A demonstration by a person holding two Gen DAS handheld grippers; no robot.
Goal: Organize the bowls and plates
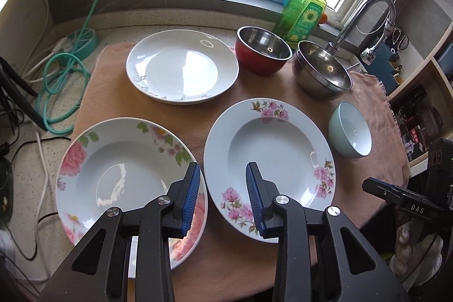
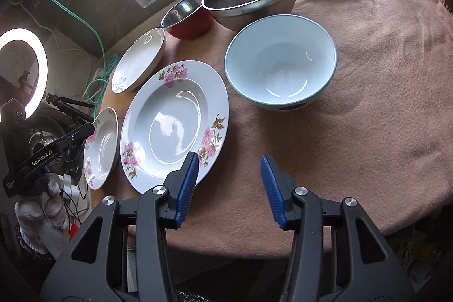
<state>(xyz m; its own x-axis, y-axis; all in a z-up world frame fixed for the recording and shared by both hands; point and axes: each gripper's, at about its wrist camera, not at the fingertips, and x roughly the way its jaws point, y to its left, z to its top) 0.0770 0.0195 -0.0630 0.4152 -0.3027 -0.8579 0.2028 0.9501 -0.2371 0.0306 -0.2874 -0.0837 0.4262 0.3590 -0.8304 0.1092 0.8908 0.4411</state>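
Note:
Three plates lie on a pink cloth: a rose-patterned plate near left, a pink-blossom plate near right, and a plain white plate behind them. Farther back stand a red bowl with a steel inside and a larger steel bowl. A pale blue bowl sits right of the blossom plate. My left gripper is open above the gap between the two flowered plates, holding nothing. My right gripper is open over the cloth, beside the near rim of the blossom plate and in front of the pale blue bowl.
A green dish soap bottle and a faucet stand behind the bowls, below a window. A coiled green hose and cables lie left of the cloth. Shelves rise at the right. A ring light glows at the far left.

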